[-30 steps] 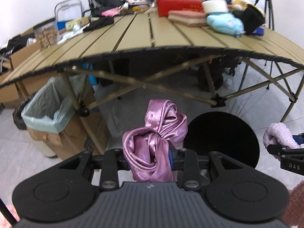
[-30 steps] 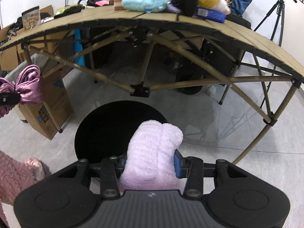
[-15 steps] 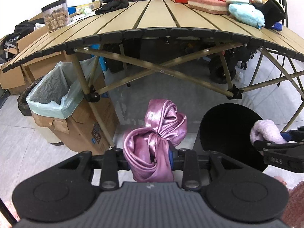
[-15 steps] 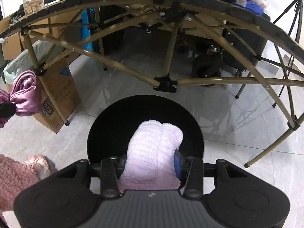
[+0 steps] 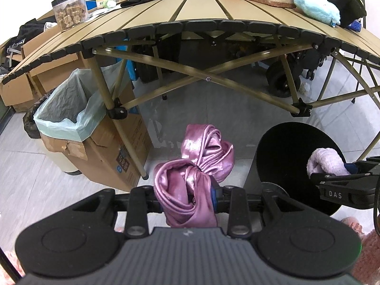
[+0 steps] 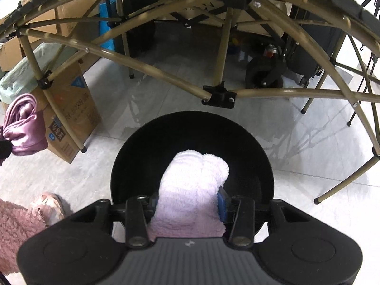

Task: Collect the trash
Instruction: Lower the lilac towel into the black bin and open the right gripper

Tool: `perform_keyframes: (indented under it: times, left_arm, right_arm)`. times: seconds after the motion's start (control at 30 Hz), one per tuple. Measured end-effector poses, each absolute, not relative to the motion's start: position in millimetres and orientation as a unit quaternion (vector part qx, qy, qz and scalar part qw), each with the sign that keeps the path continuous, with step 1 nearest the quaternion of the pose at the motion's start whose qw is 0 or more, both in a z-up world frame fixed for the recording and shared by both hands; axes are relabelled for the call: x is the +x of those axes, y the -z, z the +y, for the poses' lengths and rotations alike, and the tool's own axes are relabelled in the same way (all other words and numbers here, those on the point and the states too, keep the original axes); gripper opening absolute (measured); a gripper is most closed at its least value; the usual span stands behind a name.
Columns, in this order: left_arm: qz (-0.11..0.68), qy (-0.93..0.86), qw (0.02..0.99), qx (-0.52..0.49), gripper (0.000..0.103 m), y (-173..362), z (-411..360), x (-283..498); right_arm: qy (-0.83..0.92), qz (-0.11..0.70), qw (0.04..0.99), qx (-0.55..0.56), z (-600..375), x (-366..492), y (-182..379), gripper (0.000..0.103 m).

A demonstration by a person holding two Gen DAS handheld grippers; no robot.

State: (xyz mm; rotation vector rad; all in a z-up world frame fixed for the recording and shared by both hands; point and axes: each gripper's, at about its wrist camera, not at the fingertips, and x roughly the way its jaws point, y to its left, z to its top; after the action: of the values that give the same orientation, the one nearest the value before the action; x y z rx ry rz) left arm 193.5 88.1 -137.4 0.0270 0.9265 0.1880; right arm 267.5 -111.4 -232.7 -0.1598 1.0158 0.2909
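My left gripper (image 5: 187, 196) is shut on a shiny pink satin cloth (image 5: 201, 159), bunched and hanging above the grey floor tiles, left of a round black bin (image 5: 285, 156). In the right wrist view my right gripper (image 6: 188, 201) is shut on a fluffy pale lilac cloth (image 6: 194, 178), held directly over the dark mouth of the black bin (image 6: 147, 156). The same lilac cloth (image 5: 325, 161) shows at the right of the left wrist view, over the bin's opening. The satin cloth (image 6: 23, 123) appears at the left edge of the right wrist view.
A folding slat table (image 5: 190, 7) with crossed metal legs (image 6: 218, 95) stands just behind the bin, cluttered on top. A cardboard box lined with a pale green bag (image 5: 66, 114) stands by the table's left leg. A person's pink fuzzy slipper (image 6: 47, 204) is near the bin.
Both grippers have come forward and down toward the table's underside. The lilac cloth now hangs over the bin's mouth rather than at its near rim. Both grips are unchanged.
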Motion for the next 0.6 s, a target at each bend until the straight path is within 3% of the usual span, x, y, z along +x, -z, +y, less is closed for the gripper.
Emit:
perform_keyframes:
  times: [0.23, 0.3, 0.33, 0.4, 0.6]
  left_arm:
    - [0.449, -0.090, 0.889, 0.013, 0.033, 138.3, 87.3, 194.5]
    - [0.449, -0.090, 0.889, 0.014, 0.033, 138.6, 87.4, 194.6]
    - [0.450, -0.090, 0.889, 0.014, 0.033, 138.6, 87.4, 194.7]
    - [0.451, -0.090, 0.888, 0.014, 0.033, 139.6, 86.8, 195.3]
    - [0.453, -0.087, 0.887, 0.016, 0.033, 140.8, 85.2, 195.0]
  right_arm:
    - [-0.131, 0.487, 0.861, -0.069, -113.3, 268.4, 232.2, 0.053]
    - [-0.124, 0.485, 0.863, -0.064, -115.6, 269.3, 231.5, 0.063]
    - [-0.120, 0.485, 0.864, -0.062, -116.6, 270.4, 231.5, 0.080]
    - [-0.112, 0.485, 0.866, -0.057, -119.1, 271.8, 231.1, 0.099]
    - [-0.094, 0.490, 0.865, -0.054, -125.1, 274.4, 233.9, 0.103]
